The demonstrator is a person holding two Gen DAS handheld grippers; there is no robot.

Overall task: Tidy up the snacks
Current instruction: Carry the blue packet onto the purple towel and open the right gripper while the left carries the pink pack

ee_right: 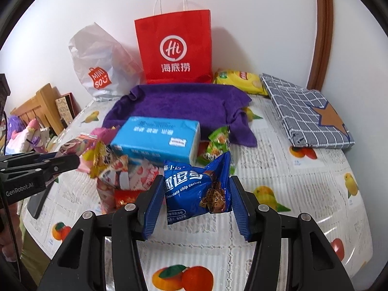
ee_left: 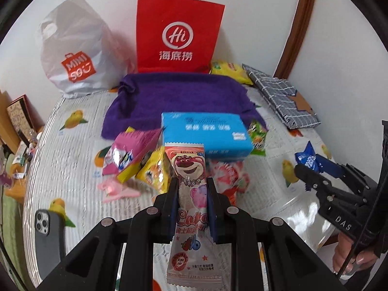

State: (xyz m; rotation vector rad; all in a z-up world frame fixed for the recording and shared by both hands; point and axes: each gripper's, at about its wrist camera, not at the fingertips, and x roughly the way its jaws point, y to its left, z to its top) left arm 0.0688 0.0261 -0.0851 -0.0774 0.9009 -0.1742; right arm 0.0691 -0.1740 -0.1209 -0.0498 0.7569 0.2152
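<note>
So the left gripper had its jaws pinched right down on a long pink bear snack packet, gripping it partway along with the printed bear end sticking out past the fingertips and the rest of the wrapper trailing back under the gripper. The right gripper was clamped on a blue bag of chocolate chip cookies, its blue pads squeezing both sides, jaws set fairly wide because the bag's puffy. Both packets were held up off the table.

Just beyond them sat the pile of loose snacks: pink, yellow and red-and-white packets jumbled together, with a blue tissue pack lying on top of the far side of the heap and a green packet just to its right. Behind that was a purple towel spread on the fruit-print tablecloth. Against the wall stood a red paper bag, a white Miniso plastic bag to its left, a yellow chip bag to its right, and a folded grey checked cloth further right.
</note>
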